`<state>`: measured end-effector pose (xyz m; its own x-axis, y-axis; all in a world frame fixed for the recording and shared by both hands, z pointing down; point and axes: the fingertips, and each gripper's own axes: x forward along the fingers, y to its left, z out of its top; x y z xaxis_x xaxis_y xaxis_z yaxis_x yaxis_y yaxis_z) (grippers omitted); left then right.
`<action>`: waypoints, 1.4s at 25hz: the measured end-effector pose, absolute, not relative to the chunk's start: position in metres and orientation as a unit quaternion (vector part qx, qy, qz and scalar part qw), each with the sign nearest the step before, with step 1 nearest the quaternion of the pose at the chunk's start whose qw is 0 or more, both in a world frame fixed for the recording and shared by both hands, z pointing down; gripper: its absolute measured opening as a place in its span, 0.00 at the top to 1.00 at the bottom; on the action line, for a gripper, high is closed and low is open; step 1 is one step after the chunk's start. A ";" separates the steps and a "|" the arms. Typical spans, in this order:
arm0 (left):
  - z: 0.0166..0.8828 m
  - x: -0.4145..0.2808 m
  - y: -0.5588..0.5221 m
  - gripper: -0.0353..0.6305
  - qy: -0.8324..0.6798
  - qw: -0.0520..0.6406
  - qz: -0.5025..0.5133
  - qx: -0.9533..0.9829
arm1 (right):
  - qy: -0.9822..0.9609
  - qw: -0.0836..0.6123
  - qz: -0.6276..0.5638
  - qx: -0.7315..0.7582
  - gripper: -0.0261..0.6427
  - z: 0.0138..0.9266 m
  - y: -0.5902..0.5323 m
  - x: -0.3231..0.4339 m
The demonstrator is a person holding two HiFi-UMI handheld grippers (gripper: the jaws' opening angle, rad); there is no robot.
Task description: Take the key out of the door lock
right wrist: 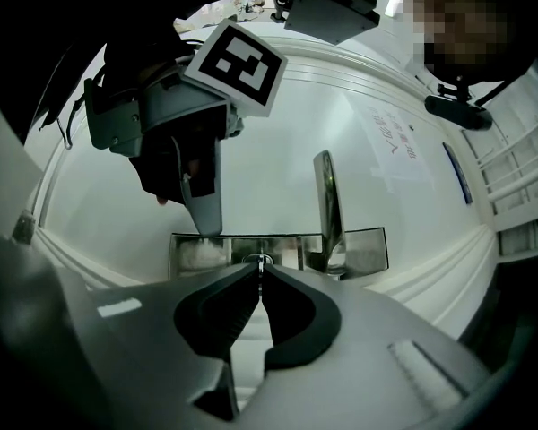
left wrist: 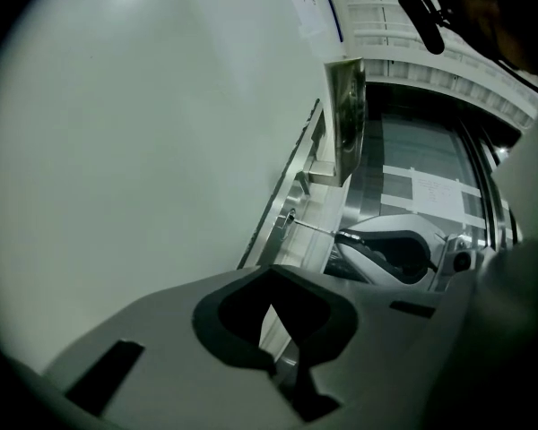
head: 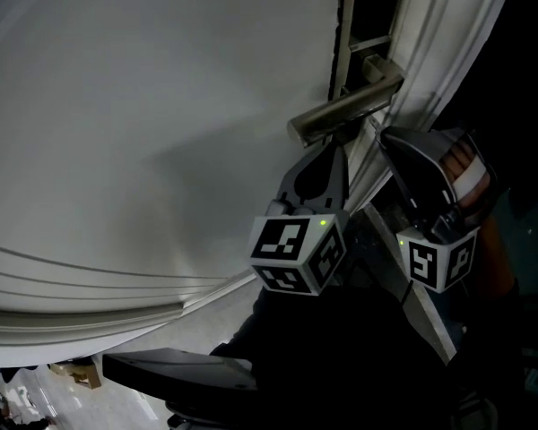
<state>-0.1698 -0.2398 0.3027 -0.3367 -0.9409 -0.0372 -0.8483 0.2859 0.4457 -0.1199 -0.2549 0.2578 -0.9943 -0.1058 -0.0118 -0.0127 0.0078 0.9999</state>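
R gripper (right wrist: 261,271): jaws pinched shut on the key (right wrist: 261,263), which I read as a thin blade between the tips. In the L gripper view the key shaft runs from the lock plate (right wrist: 368,247) to the R jaws, so it sits in the lock. L gripper (left wrist: 271,276): jaws together, nothing between; its tip sits at the plate, just left of the key (contact unclear). Door handle (head: 345,110) sits above both on the white door (head: 143,106).
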 end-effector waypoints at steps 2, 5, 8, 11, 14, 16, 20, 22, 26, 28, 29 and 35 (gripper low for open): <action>0.302 -0.169 -0.240 0.95 -0.793 0.118 -0.196 0.564 | -0.717 0.028 -0.695 0.047 0.94 0.255 -0.253 -0.117; 0.302 -0.167 -0.241 0.95 -0.792 0.120 -0.193 0.566 | -0.732 0.021 -0.679 0.058 0.94 0.250 -0.253 -0.111; 0.303 -0.166 -0.244 0.95 -0.790 0.121 -0.192 0.570 | -0.749 0.015 -0.659 0.069 0.94 0.248 -0.254 -0.108; 0.301 -0.164 -0.245 0.95 -0.790 0.116 -0.195 0.570 | -0.772 0.002 -0.632 0.074 0.94 0.244 -0.255 -0.105; 0.299 -0.163 -0.247 0.95 -0.789 0.113 -0.197 0.571 | -0.812 -0.005 -0.577 0.094 0.94 0.245 -0.261 -0.102; 0.300 -0.161 -0.249 0.95 -0.788 0.113 -0.191 0.574 | -0.844 -0.010 -0.524 0.112 0.94 0.248 -0.267 -0.101; 0.305 -0.150 -0.254 0.95 -0.786 0.111 -0.167 0.584 | -0.904 -0.029 -0.408 0.127 0.94 0.253 -0.272 -0.097; 0.306 -0.144 -0.256 0.95 -0.786 0.107 -0.153 0.589 | -0.922 -0.036 -0.364 0.131 0.94 0.255 -0.274 -0.093; 0.306 -0.134 -0.256 0.95 -0.780 0.104 -0.146 0.599 | -0.942 -0.035 -0.308 0.130 0.94 0.262 -0.280 -0.086; 0.307 -0.130 -0.256 0.95 -0.777 0.106 -0.144 0.604 | -0.945 -0.031 -0.297 0.131 0.94 0.265 -0.283 -0.083; 0.307 -0.129 -0.257 0.95 -0.776 0.106 -0.142 0.605 | -0.947 -0.030 -0.292 0.131 0.94 0.267 -0.284 -0.082; 0.313 -0.127 -0.261 0.95 -0.780 0.105 -0.119 0.606 | -0.947 -0.028 -0.288 0.137 0.94 0.268 -0.288 -0.079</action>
<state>-0.1273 -0.2608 0.3134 -0.2438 -0.9696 0.0192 -0.9194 0.2374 0.3135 -0.0787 -0.2876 0.2685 -0.9609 -0.2434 -0.1319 -0.2756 0.7963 0.5385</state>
